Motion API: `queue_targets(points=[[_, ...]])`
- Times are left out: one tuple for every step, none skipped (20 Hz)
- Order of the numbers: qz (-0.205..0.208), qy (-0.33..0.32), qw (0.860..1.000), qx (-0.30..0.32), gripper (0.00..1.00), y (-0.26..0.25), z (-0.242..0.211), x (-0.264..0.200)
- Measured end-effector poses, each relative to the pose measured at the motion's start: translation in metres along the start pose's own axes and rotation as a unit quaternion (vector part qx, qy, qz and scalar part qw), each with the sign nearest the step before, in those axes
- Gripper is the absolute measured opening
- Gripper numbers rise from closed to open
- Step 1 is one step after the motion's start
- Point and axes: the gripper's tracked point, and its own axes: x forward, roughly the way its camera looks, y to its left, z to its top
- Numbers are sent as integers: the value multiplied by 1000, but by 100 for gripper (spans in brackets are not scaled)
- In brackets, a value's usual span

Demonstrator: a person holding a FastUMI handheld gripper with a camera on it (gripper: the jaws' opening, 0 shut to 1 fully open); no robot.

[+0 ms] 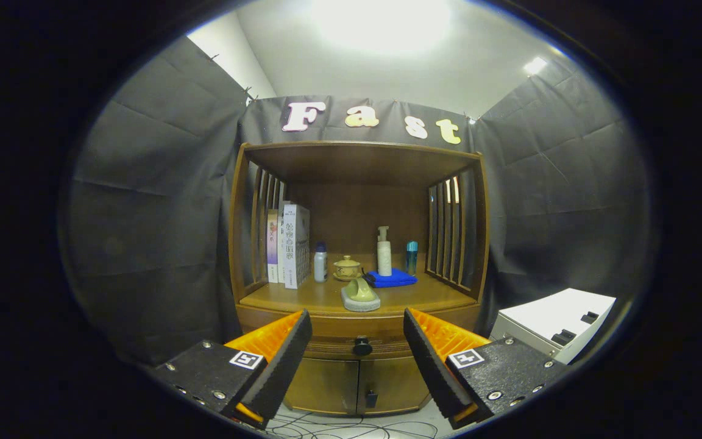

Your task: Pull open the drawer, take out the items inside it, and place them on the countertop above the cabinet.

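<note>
- drawer is shut, it sits just under the countertop of the wooden cabinet and above the two lower doors.
- drawer has one small dark round knob in the middle of its front; this is the place to take hold.
- gripper is wide open and holds nothing; the knob is seen between the two fingers, a little beyond the tips.
- drawer looks like stiff solid wood, so i think it will slide straight and will not bend; it may feel a bit heavy and need a steady pull.
- knob is small and smooth, so the fingers can slip from it; better to close on both sides of it and pull straight back.
- items inside the drawer are hidden, i cannot tell what they are.
- countertop already holds books, bottles, a blue cloth, a small pot and a grey stone with a green thing; the free place is near the front edge.
</note>
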Motion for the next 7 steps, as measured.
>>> queue_targets(points=[[1, 1, 1000, -1, 95, 1, -1, 0], [3, 3, 1000, -2, 95, 2, -3, 0], [4, 4, 1000, -3, 95, 3, -4, 1], [6, 5, 1000, -4, 95, 4, -5, 2], [7, 5, 1000, -5, 95, 5, -4, 1], [8, 4, 1000, -5, 95, 6, -4, 1], [9, 3, 1000, -4, 95, 6, -4, 1]])
